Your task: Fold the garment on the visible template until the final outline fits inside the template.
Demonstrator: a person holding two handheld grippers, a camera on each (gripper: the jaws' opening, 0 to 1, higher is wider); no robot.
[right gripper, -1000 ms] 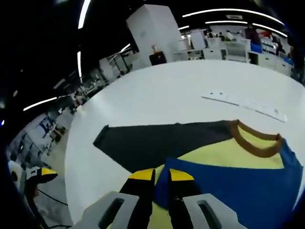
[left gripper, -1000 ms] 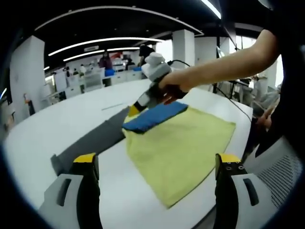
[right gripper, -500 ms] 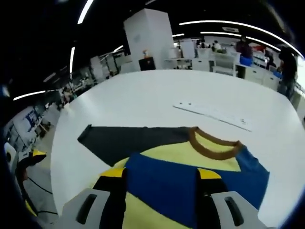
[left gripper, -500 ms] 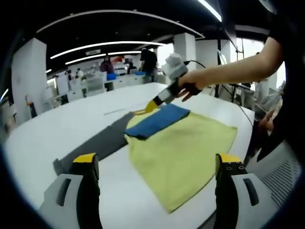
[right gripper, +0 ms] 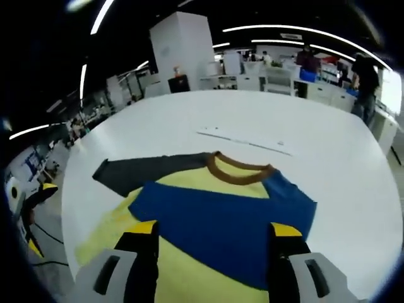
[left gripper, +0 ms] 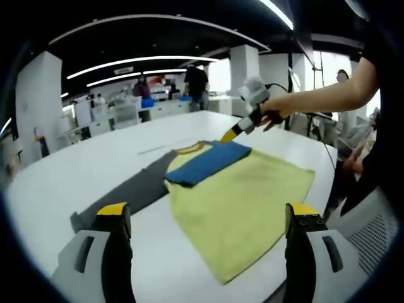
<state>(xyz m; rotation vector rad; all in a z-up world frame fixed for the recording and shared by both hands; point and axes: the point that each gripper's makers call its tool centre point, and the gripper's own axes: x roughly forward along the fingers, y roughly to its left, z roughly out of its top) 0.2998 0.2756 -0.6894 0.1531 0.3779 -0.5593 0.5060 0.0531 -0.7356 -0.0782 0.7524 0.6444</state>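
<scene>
- Where the garment (left gripper: 237, 196) lies on the white tabletop (left gripper: 76, 170), its yellow body is spread flat, and a blue sleeve (left gripper: 205, 161) is folded across the chest just below the brown collar (right gripper: 238, 169).
- A dark grey sleeve (left gripper: 126, 189) stretches out flat from the shoulder toward the left of the left gripper view; in the right gripper view it (right gripper: 148, 172) runs left from the collar.
- A pale strip (right gripper: 243, 140) lies on the tabletop beyond the collar, apart from the garment.
- The right tongs (right gripper: 213, 230) stand wide apart and grasp nothing; the blue sleeve (right gripper: 221, 218) shows between them.
- In the left gripper view the right tongs (left gripper: 229, 135) hang above the tabletop near the collar end of the garment, held by a hand (left gripper: 273, 115).
- The left tongs (left gripper: 205, 214) are spread wide, released, at the garment's hem side, with the yellow cloth between them.
- Behind the tabletop are white pillars (right gripper: 183, 50), desks and standing people (left gripper: 196, 82).
</scene>
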